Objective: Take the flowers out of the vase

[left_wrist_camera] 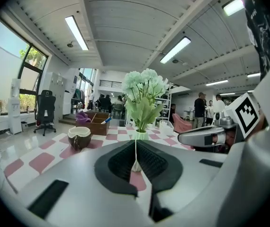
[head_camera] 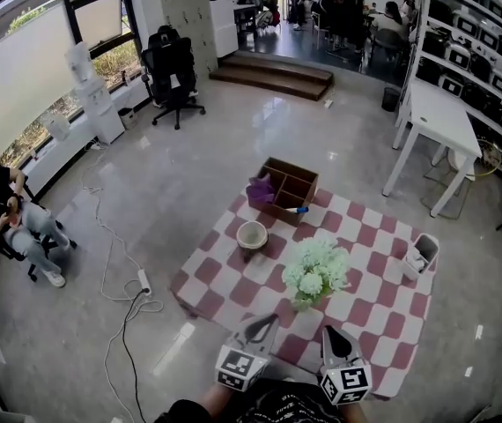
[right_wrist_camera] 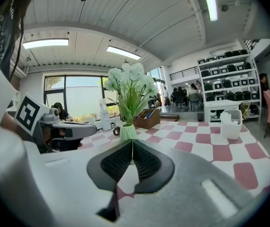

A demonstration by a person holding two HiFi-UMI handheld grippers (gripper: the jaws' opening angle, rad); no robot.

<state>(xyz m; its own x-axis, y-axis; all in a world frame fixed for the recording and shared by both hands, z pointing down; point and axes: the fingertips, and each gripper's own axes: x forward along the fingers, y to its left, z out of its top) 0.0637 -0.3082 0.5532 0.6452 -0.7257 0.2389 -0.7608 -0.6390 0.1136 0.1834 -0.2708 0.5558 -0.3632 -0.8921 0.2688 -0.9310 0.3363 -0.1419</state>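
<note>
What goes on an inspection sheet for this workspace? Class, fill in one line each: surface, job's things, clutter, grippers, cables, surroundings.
Surface: checked cloth, pink and white.
Job's things: flowers upright in vase, not yet taken out.
Clutter: bowl, box, basket, all apart from the vase.
Grippers: left gripper and right gripper, fingers shut, empty, short of the vase.
Cables: power strip with cables on the floor, left of the cloth.
Surroundings: seated person, office chair, white table, shelves.
</note>
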